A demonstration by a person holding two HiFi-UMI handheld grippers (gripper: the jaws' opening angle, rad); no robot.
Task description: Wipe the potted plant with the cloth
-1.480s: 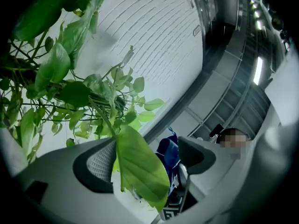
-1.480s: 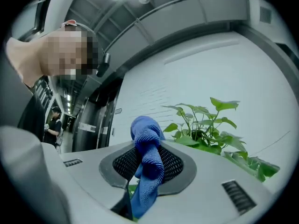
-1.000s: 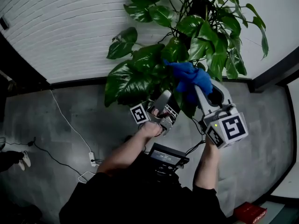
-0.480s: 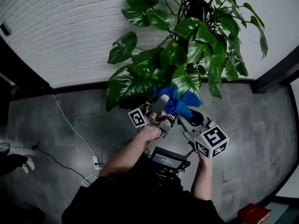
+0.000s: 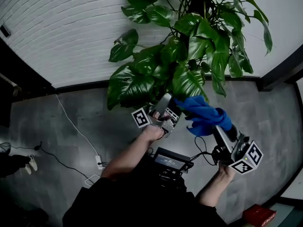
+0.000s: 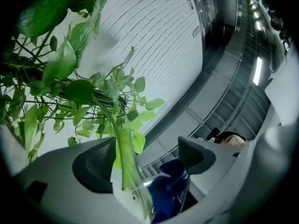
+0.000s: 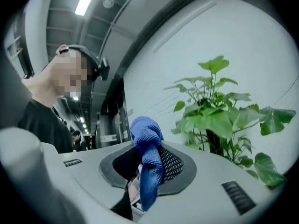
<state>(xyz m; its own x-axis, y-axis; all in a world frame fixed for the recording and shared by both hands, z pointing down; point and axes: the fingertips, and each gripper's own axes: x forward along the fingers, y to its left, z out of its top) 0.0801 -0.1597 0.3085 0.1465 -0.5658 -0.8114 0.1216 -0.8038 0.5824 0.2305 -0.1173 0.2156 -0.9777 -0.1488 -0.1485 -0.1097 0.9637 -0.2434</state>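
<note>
The potted plant [image 5: 189, 46] spreads big green leaves against the white wall; its pot is hidden by the foliage. My left gripper [image 5: 166, 103] reaches under the lowest leaves. In the left gripper view it [image 6: 147, 149] is open, and a long green leaf [image 6: 125, 148] hangs edge-on between the jaws, close to the left one. The blue cloth [image 5: 204, 115] sits just right of the left gripper, below the leaves and off them. My right gripper [image 5: 215, 126] is shut on it; the cloth [image 7: 148, 162] bunches over the pads in the right gripper view.
A white brick wall [image 5: 71, 27] with a dark baseboard [image 5: 75, 84] runs behind the plant. On the grey floor lie a white cable and power strip [image 5: 98, 161] at left and a red box [image 5: 256, 215] at bottom right. A black device [image 5: 170, 160] hangs at my chest.
My right gripper has carried the blue cloth off the leaves, down and to the right, away from the plant. The left gripper has stayed almost in place under the foliage.
</note>
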